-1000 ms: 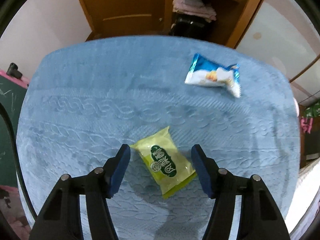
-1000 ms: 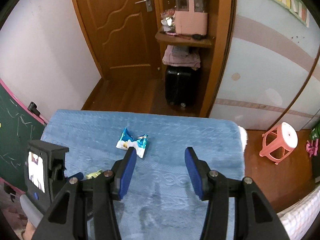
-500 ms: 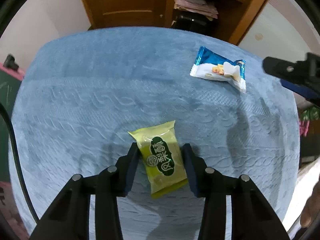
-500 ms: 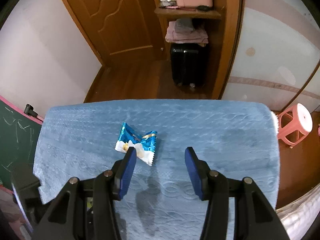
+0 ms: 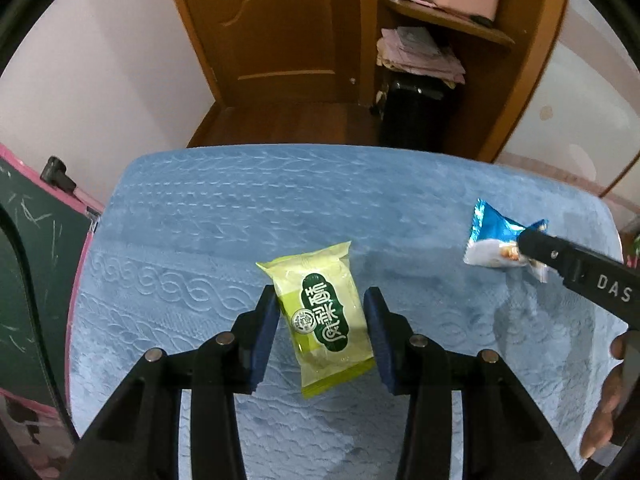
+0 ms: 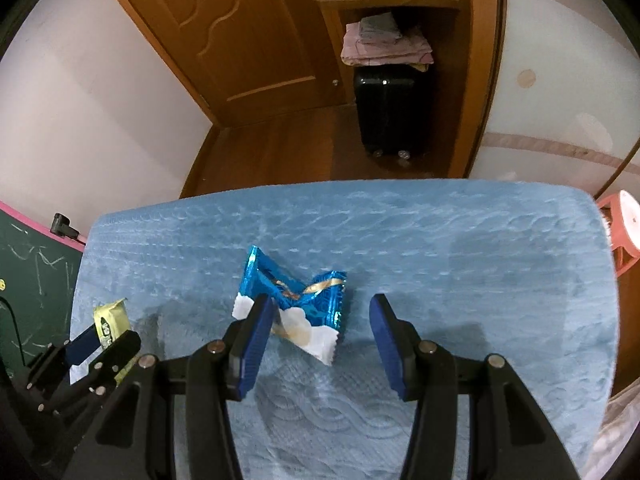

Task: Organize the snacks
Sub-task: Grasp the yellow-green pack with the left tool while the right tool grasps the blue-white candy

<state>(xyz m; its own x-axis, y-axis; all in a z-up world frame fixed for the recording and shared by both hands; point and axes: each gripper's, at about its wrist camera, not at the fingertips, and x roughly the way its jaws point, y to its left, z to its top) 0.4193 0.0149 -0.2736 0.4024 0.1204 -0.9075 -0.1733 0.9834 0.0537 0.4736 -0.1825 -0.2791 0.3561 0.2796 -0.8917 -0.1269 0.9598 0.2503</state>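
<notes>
The left claw (image 5: pixel 322 322) is closed on the green snack packet (image 5: pixel 322 322): both blue pads press against the packet's long sides, and the packet stands up between them, tilted, its sealed top edge reaching beyond the fingertips. Whether its lower end touches the blue cloth (image 5: pixel 240 220) on the table cannot be told. From the right wrist view the same packet (image 6: pixel 112 318) shows only as a yellow-green corner poking out of the left claw (image 6: pixel 108 338) at the table's left edge.

The right claw (image 6: pixel 316 332) stands partly open over the blue snack packet (image 6: pixel 296 300). That packet lies crumpled on the cloth (image 6: pixel 440 240), between the two fingers but toward the left one, whose pad overlaps its left part; the right pad is well clear of it, with bare cloth between. Nothing is gripped here. In the left wrist view the right claw's black finger (image 5: pixel 576 268) crosses over the blue packet (image 5: pixel 496 240).

The green packet bears a dark green label with white Chinese characters and a round emblem. The black finger carries the white letters "DAS". A person's hand (image 5: pixel 604 408) shows at the right rim.

Beyond the table stand a wooden door (image 6: pixel 224 28), a shelf with folded pink cloths (image 6: pixel 384 40), a black suitcase (image 6: pixel 392 112), a green chalkboard (image 6: pixel 28 276) and a pink stool (image 6: pixel 624 232).
</notes>
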